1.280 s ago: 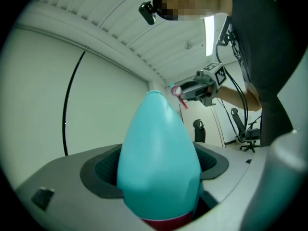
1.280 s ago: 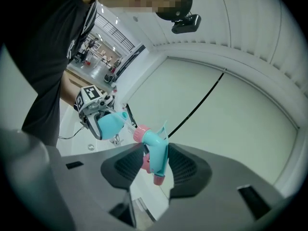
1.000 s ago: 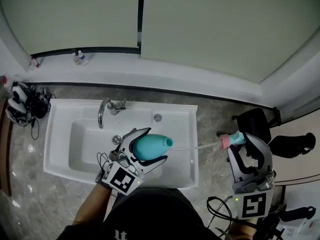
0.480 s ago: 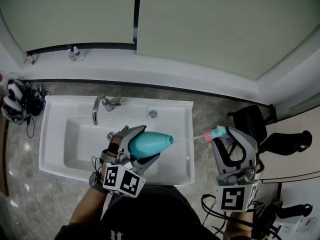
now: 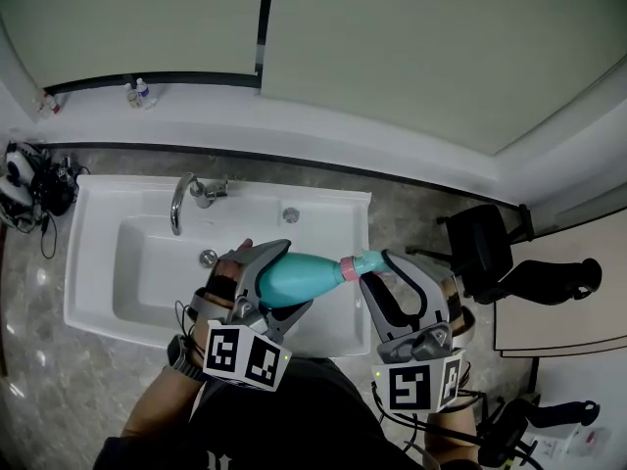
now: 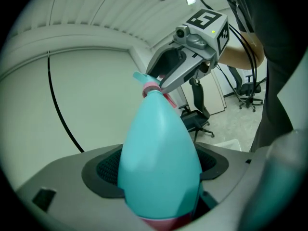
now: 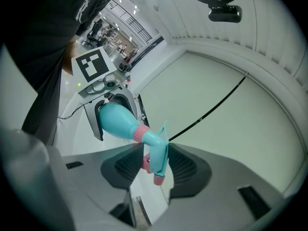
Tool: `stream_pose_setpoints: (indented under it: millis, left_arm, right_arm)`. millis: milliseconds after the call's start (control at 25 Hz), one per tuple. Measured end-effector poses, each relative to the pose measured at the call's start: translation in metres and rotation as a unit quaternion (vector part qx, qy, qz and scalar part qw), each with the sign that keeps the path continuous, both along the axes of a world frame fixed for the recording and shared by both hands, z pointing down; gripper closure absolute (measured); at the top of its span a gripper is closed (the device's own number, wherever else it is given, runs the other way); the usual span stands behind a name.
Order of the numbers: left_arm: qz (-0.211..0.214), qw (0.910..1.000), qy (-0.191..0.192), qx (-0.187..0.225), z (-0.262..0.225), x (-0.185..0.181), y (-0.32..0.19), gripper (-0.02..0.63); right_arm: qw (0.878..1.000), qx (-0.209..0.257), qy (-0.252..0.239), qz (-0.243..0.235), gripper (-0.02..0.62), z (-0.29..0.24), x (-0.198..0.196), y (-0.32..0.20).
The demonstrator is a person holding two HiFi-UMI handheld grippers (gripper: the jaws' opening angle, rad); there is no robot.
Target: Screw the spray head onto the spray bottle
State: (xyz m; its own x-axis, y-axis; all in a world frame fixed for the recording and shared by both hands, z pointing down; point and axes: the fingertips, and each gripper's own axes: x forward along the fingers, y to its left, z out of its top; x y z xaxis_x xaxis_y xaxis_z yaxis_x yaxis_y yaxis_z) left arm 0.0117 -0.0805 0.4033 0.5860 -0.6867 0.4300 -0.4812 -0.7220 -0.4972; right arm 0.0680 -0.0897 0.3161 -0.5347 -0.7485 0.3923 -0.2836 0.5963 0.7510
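Your left claw [image 5: 294,278] is clamped on the belly of the teal spray bottle [image 6: 159,143]. It holds the bottle nearly level above the sink [image 5: 86,262], neck turned toward your other hand so the opening faces the part to be fitted. Your right claw [image 7: 156,166] is clamped on the spray head [image 5: 368,260], gripping its body and leaving the pink collar [image 5: 346,268] free at the bottle's neck. Collar and neck appear to meet in line, but no view shows whether the thread has caught. The firm hold on the bottle probably serves to resist the twisting.
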Motion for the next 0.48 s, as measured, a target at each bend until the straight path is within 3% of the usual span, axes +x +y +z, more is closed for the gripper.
stream_pose_setpoints:
  millis: [240,480]
  left_arm:
    - [-0.005,0.9997,0.012,-0.02,0.0013,-0.0003,-0.0022,0.189]
    - [-0.034,0.9994,0.002,0.003,-0.0005,-0.0009,-0.005,0.187]
  right_arm:
    - [0.999,0.016,0.037,-0.006,0.434,0.005,-0.0039,-0.0009]
    - [0.998,-0.009,0.052,0.023,0.434,0.0057,-0.0043,-0.0032]
